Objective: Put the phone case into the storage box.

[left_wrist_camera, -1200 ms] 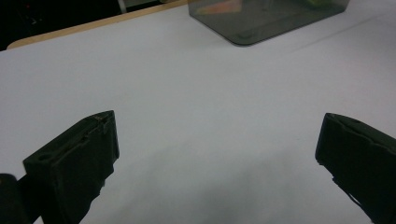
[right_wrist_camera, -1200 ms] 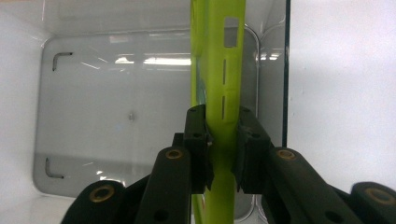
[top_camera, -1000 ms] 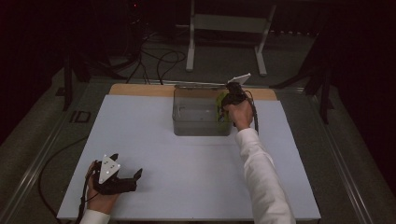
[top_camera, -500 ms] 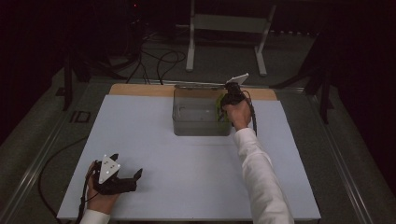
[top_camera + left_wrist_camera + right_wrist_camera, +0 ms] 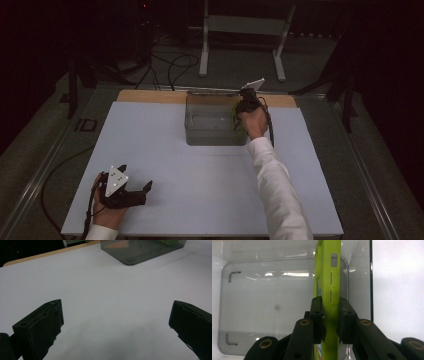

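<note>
A lime-green phone case [image 5: 327,282] stands on edge inside a clear plastic bin [image 5: 262,302], close to its right wall. My right gripper [image 5: 330,315] is shut on the case, one jaw on each face. In the high view the right gripper [image 5: 240,111] reaches over the bin [image 5: 212,131] at its right end, where the green case [image 5: 233,113] shows. My left gripper [image 5: 134,192] rests near the table's front left, open with nothing between its jaws. The left gripper view has its jaws [image 5: 115,325] wide apart over bare white table.
The white tabletop [image 5: 165,150] has a wooden strip [image 5: 150,97] along its far edge. The bin [image 5: 140,251] sits far ahead in the left gripper view. Cables and a metal stand [image 5: 240,45] lie on the floor beyond the table.
</note>
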Demonstrator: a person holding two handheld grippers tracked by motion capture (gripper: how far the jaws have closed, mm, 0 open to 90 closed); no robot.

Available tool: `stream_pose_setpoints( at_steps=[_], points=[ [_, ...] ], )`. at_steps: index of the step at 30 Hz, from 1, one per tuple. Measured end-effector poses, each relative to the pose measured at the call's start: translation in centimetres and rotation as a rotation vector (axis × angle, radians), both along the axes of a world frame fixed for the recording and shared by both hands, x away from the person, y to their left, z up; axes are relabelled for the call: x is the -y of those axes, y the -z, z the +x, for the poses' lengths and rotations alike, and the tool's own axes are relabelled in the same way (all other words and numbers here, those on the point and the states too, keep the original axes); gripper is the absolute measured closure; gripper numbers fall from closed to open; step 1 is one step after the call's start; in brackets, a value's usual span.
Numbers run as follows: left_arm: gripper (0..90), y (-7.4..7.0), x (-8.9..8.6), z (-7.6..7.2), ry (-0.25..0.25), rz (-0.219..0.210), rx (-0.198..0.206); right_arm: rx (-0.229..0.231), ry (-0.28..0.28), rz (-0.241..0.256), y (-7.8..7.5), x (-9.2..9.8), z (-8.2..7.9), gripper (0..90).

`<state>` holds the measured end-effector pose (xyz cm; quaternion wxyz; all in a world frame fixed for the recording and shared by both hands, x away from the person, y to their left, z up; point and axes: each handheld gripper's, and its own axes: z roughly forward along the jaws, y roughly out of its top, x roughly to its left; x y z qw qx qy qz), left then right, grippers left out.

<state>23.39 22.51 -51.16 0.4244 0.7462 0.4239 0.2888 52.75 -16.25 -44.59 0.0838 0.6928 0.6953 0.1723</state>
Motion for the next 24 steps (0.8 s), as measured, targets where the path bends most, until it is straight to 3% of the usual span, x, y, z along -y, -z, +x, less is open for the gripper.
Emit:
stream_pose_setpoints(
  at_steps=[12,15,24],
  points=[
    [0.0,0.0,0.0,0.0,0.000,0.001,0.000,0.018,-0.014,-0.011,-0.1,0.0,-0.2,72.8],
    [0.0,0.0,0.0,0.0,0.000,0.000,0.000,0.039,-0.027,-0.033,-0.4,-0.2,-0.3,68.7],
    [0.0,0.0,0.1,0.0,0.000,0.001,0.000,0.115,-0.075,-0.013,-2.1,0.3,-1.2,61.5]
  ],
)
